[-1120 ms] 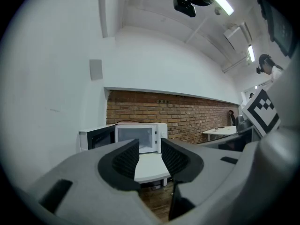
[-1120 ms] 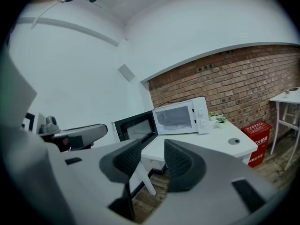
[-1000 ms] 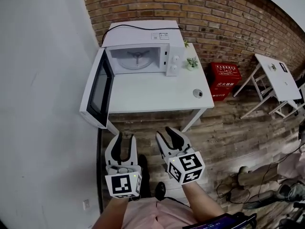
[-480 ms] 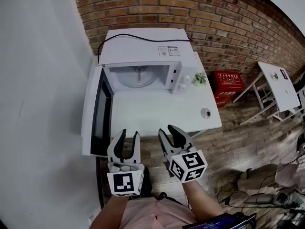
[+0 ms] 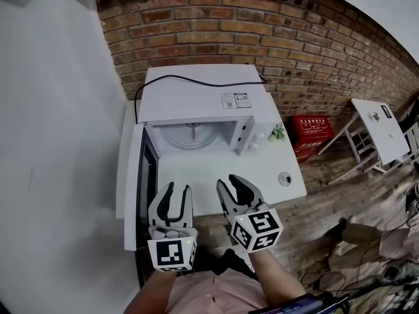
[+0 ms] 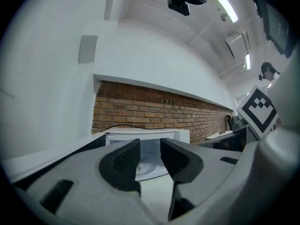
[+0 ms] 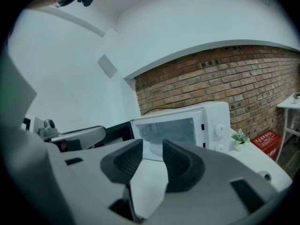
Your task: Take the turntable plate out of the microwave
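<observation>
The white microwave [image 5: 203,103] stands on a white table [image 5: 262,175] with its door [image 5: 131,188] swung open to the left. Its glass turntable plate [image 5: 192,135] lies inside the cavity. My left gripper [image 5: 171,190] is open at the table's front edge, by the door, nothing between its fingers. My right gripper [image 5: 230,183] hovers beside it over the table front; its jaws are closing, with nothing between them. Between the left gripper's [image 6: 150,149] fingers I see the plate [image 6: 149,165] far ahead. The right gripper [image 7: 153,149] also points at the plate [image 7: 154,150].
A small potted plant [image 5: 277,133] stands right of the microwave and a small round object [image 5: 285,178] lies near the table's right corner. A black cord [image 5: 190,80] runs over the microwave top. A red box [image 5: 308,128] and a white folding table [image 5: 376,126] stand at the right.
Both grippers and my view have moved forward to the table. The grippers went from over the floor to the table's front edge. The microwave appears nearer.
</observation>
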A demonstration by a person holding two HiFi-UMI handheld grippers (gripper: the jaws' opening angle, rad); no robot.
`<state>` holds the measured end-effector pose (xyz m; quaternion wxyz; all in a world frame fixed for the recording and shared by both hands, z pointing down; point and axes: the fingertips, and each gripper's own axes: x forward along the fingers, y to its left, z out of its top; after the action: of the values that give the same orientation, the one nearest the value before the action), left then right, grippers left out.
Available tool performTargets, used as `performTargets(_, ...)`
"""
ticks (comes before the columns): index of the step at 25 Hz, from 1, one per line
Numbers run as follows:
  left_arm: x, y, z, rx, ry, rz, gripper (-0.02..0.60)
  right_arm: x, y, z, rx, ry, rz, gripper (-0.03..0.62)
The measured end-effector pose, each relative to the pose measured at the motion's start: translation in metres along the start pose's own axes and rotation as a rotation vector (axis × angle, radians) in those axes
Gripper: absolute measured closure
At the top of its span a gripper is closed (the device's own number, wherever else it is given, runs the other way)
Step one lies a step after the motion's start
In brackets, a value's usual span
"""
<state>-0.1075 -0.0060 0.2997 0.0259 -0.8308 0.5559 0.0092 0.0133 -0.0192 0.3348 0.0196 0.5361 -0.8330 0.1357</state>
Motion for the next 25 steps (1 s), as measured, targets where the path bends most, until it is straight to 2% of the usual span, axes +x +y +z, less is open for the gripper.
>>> performTargets(9,0.045,0.002,-0.031,0.003,0.064,0.012,0.443,0.044,-0.038,-0.008,0.038,0.023,0.017,0.456)
performTargets(18,0.107,0.019,-0.041,0.026,0.068,0.097,0.454,0.117,-0.065,-0.01,0.069,0.068,0.135,0.456)
performTargets(25,0.122,0.037,-0.041,0.024,0.072,0.172,0.454,0.153,-0.059,-0.007,0.065,0.097,0.223,0.456)
